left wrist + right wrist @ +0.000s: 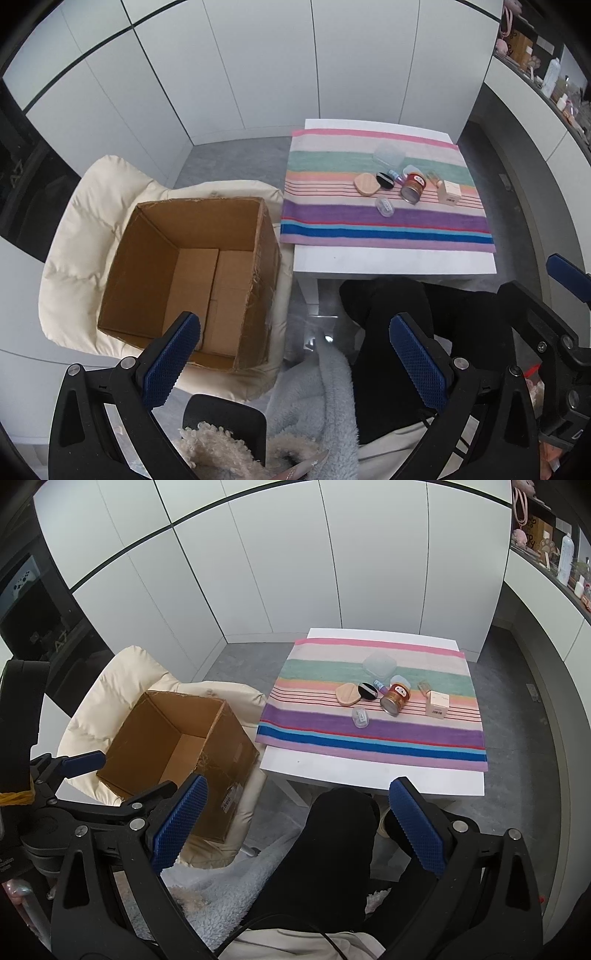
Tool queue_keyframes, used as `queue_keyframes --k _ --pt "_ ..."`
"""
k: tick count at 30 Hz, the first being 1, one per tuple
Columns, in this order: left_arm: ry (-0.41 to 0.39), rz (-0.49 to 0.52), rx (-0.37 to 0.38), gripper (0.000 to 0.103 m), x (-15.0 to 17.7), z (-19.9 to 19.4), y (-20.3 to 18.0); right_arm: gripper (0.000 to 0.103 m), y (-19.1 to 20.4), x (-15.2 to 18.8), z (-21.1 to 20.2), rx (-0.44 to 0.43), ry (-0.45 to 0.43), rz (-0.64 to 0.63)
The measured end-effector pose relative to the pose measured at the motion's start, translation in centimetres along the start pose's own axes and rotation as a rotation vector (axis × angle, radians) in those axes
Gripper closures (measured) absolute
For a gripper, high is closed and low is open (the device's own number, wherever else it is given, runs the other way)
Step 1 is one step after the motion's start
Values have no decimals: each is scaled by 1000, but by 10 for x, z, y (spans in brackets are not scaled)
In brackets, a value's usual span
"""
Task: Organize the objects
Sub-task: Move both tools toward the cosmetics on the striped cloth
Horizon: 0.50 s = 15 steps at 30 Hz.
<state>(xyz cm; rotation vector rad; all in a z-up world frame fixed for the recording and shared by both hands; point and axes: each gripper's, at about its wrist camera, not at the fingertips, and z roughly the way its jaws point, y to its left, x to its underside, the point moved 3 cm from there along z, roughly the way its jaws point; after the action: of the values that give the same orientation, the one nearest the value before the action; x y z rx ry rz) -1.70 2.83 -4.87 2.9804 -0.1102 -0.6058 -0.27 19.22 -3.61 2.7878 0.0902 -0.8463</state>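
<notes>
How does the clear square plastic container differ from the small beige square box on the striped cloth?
The clear square plastic container is see-through with rounded corners; the small beige square box is opaque with sharp edges. The container lies low on the green stripe; the box stands taller, nearer the cloth's right edge. Both rest on the striped cloth.

Your left gripper point(295, 360) carries two fingers faced with blue, diamond-textured pads point(170, 363) on matte black angular frames pierced by triangular cut-outs and pinned with round silver screws point(129, 362); your right gripper point(297, 825) is built the same, with matching blue pads point(180, 821) and silver screws point(460, 826). You wear black trousers point(332, 849), a pale blue fleece garment point(332, 398) with curly cream trim point(212, 443), and cream fabric at the lap crossed by a thin black cable point(280, 921). A long glittery nail point(306, 466) shows at the left view's lower edge, and a yellow cord point(14, 797) is wound round the black mount at the right view's left margin.
</notes>
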Motion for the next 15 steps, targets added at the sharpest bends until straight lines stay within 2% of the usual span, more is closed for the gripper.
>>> queue_keyframes --k 4,12,15 --pt "-5 5 -20 0 -2 2 -4 3 -2 -1 1 -8 3 -5" --pt "-27 -30 54 0 -5 16 -22 3 -19 -5 2 -14 -3 -5" --pt "-25 2 80 1 -7 23 -37 3 -31 -6 -1 34 -26 -9"
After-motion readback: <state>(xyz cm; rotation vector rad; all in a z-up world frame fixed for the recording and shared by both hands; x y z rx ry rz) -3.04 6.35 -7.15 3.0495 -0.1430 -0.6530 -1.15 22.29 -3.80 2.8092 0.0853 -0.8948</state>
